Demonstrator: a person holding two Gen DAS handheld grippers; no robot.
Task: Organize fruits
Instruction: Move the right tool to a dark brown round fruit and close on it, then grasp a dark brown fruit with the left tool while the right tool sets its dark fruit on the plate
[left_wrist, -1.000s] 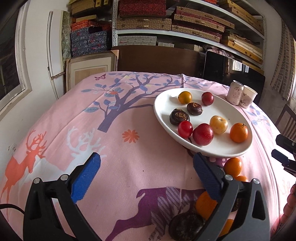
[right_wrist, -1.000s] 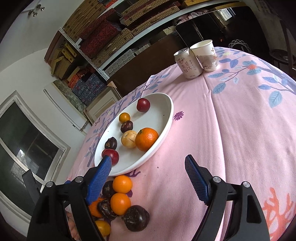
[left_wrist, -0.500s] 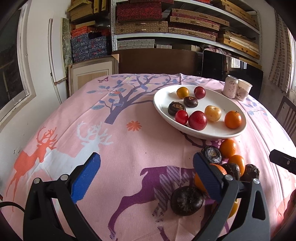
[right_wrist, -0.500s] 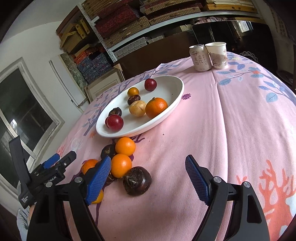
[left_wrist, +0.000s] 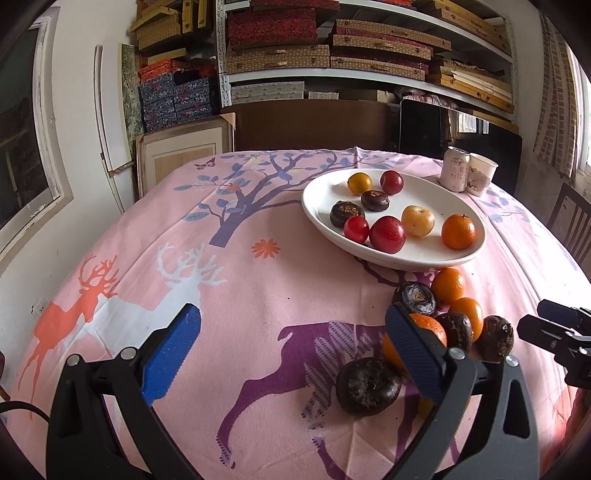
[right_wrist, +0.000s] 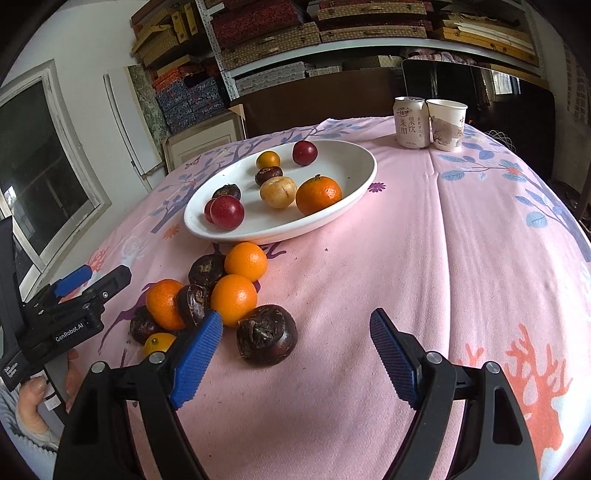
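Evidently staging a pick: both grippers, left (left_wrist: 291, 354) and right (right_wrist: 295, 350), gape wide and empty beside loose fruit heap (right_wrist: 218, 291), plate (right_wrist: 354, 184) beyond.

Black left gripper (left_wrist: 291, 350), ribbed blue jaws, silver screws

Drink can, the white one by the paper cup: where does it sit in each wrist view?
Left wrist: white drink can far right of centre, upper half, behind the white oval plate.
Right wrist: same can upper right of centre, beyond the plate's far end.
Shared landmark: the white paper cup touching the can's right side in both.
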